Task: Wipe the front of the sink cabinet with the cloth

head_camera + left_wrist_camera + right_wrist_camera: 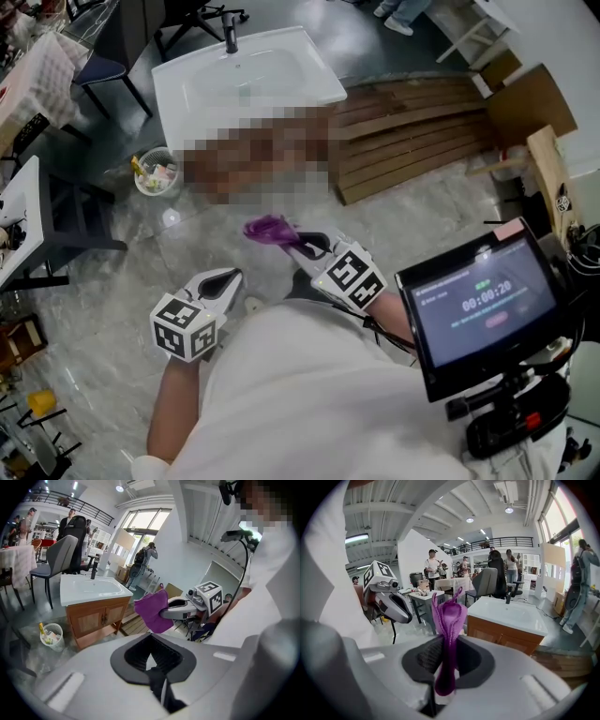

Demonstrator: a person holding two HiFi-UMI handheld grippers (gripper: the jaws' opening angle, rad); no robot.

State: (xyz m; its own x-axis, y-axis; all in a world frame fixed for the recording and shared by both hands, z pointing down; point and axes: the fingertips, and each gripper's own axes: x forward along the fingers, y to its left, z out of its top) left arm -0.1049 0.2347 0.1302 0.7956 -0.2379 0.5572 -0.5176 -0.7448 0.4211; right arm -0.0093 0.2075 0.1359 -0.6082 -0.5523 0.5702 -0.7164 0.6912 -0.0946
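Observation:
A purple cloth [270,229] hangs from my right gripper [302,247], which is shut on it; the right gripper view shows the cloth [449,620] pinched upright between the jaws. The sink cabinet [246,82] with its white basin and wooden front [96,618] stands a short way ahead on the floor. My left gripper [223,281] is shut with nothing in it, held left of the right one and farther back. In the left gripper view the cloth [152,611] and right gripper [176,613] show in front of the cabinet, apart from it.
A small white bin [157,172] with rubbish stands left of the cabinet. Wooden slats [412,131] and cardboard [525,103] lie to its right. A chair [61,557] stands behind the sink. A screen on a stand [483,300] is at my right. Several people stand in the background.

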